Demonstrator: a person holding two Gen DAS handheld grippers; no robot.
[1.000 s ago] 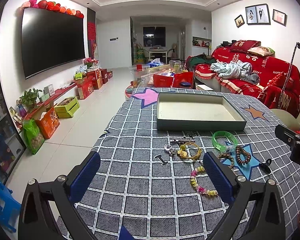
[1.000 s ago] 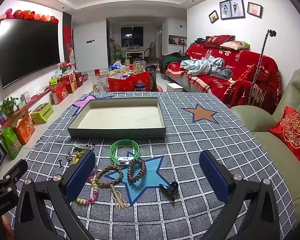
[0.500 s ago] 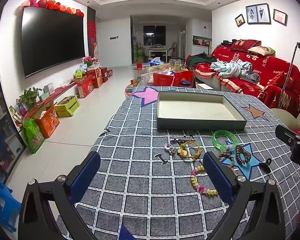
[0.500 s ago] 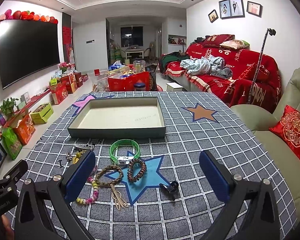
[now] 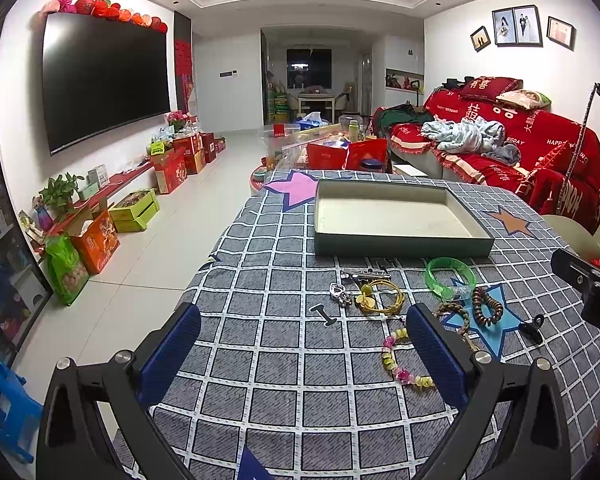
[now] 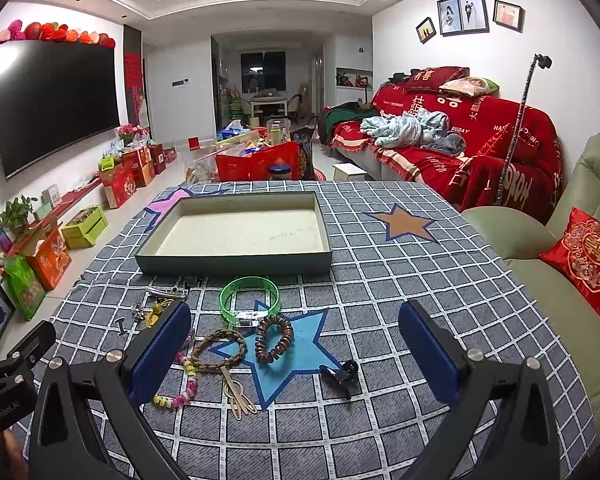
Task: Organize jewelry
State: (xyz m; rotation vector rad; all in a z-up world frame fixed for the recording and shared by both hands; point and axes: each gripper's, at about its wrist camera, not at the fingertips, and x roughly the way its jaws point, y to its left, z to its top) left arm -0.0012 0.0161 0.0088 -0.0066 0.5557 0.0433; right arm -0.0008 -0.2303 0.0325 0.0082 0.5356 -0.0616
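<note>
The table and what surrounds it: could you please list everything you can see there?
tray: 1, grey-green, empty, far half of table
bangle: 1, green, in front of tray
coil tie: 1, brown, on blue star
braided bracelet: 1, tan, left of coil tie
bead bracelet: 1, pink and yellow, near edge
claw clip: 1, black, right of star
gold bangle: 1, left cluster
sofa: 1, red cover
television: 1, black, wall
left gripper: open, empty
right gripper: open, empty
</note>
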